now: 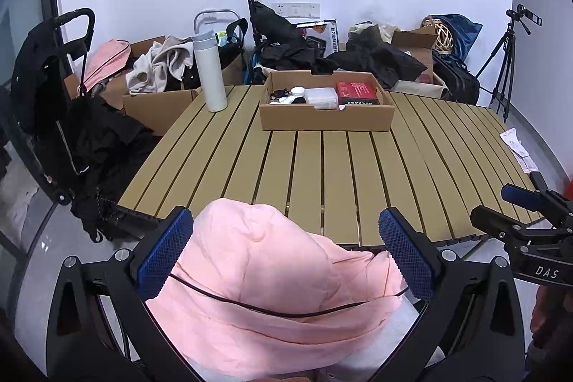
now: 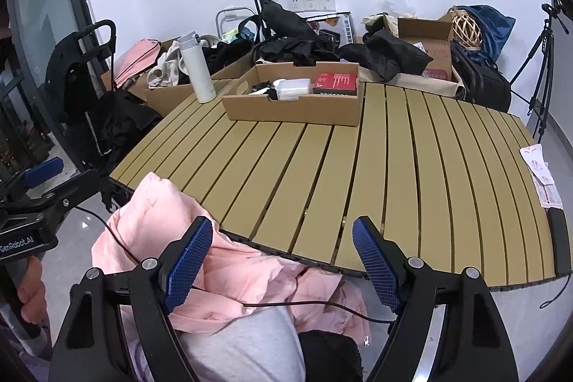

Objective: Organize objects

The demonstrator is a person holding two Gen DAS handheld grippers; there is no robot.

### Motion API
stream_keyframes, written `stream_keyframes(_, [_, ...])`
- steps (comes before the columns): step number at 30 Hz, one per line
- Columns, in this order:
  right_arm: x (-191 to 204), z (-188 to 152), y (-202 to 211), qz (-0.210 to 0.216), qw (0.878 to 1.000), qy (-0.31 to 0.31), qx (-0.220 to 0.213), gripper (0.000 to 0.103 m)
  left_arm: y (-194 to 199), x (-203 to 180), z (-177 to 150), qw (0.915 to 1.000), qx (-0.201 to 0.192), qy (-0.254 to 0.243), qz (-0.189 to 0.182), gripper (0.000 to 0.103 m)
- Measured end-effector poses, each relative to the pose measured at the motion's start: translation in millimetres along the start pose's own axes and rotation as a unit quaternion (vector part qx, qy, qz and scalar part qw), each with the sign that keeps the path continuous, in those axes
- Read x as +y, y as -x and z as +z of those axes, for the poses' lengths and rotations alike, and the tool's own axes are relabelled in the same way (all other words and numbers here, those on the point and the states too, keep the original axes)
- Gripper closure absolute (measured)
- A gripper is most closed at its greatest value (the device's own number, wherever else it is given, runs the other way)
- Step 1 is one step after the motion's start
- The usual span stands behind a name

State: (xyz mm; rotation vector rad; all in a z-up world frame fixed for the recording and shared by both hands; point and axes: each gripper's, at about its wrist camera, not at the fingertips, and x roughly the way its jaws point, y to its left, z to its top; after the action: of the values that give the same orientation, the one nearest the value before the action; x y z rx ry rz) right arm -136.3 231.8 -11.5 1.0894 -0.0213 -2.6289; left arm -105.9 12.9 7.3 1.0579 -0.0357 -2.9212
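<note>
Your left gripper [image 1: 284, 251] is spread wide, its blue pads on either side of the pink garment [image 1: 272, 289] but not closing on it; the cloth bulges up between them, heaped at the near edge of the slatted table [image 1: 322, 167] and hanging toward your lap. Your right gripper [image 2: 283, 262] is likewise spread and holds nothing, and from it the same pink garment [image 2: 229, 271] lies low and to the left, spilling off the table's near left corner. So the left tool is the nearer one: the cloth sits straight ahead of it, its bulk running roughly across the jaws. A thin black cable [image 1: 250, 305] crosses the fabric and could, I judge, get caught in a pinch. Going rightward across the table, a white bottle [image 1: 209, 70] stands upright at the far left, then an open cardboard tray [image 1: 326, 122] with a red box [image 1: 356, 92] and small items inside, and papers [image 2: 540, 174] lie at the right edge. Nothing stands between the tools and the tray.
</note>
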Motion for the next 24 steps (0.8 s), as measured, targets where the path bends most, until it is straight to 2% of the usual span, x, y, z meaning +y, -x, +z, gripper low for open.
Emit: stream_keyframes(24, [-4.4, 0.7, 0.2, -0.013, 1.000, -0.008, 0.000, 0.019, 0.3, -1.0, -1.7, 1.0000, 0.005, 0.005, -0.002, 0.000])
